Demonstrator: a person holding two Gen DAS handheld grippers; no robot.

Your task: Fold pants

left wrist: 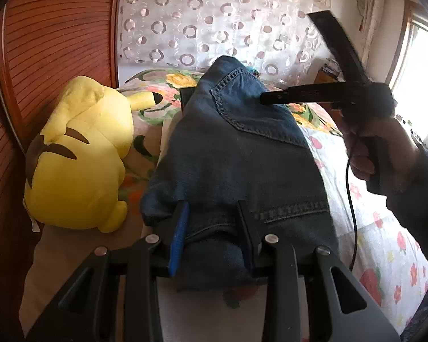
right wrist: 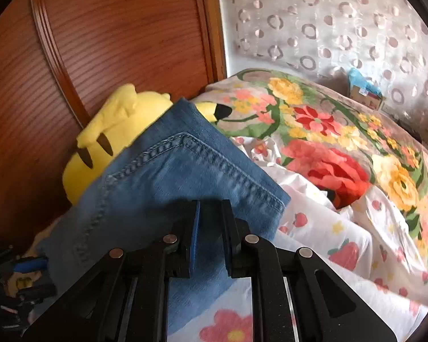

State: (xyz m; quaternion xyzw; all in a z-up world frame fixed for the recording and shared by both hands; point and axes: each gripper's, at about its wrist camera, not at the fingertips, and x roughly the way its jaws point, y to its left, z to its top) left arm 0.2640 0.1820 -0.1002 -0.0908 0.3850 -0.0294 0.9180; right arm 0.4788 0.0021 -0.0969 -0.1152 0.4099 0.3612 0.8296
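Note:
The blue denim pants (left wrist: 236, 154) are held up above the bed, stretched between my two grippers. My left gripper (left wrist: 214, 213) is shut on a bunched edge of the pants at the near end. In the left wrist view my right gripper (left wrist: 264, 98) grips the far end by the back pocket, with the person's hand behind it. In the right wrist view the right gripper (right wrist: 211, 213) is shut on the denim (right wrist: 171, 176) near a stitched seam.
A yellow Pikachu plush (left wrist: 80, 156) lies at the left against the wooden headboard (left wrist: 51, 42). A floral duvet (right wrist: 342, 142) and strawberry-print sheet (right wrist: 314, 228) cover the bed. A circle-patterned curtain (left wrist: 214, 14) hangs behind. A window (left wrist: 422, 79) is at right.

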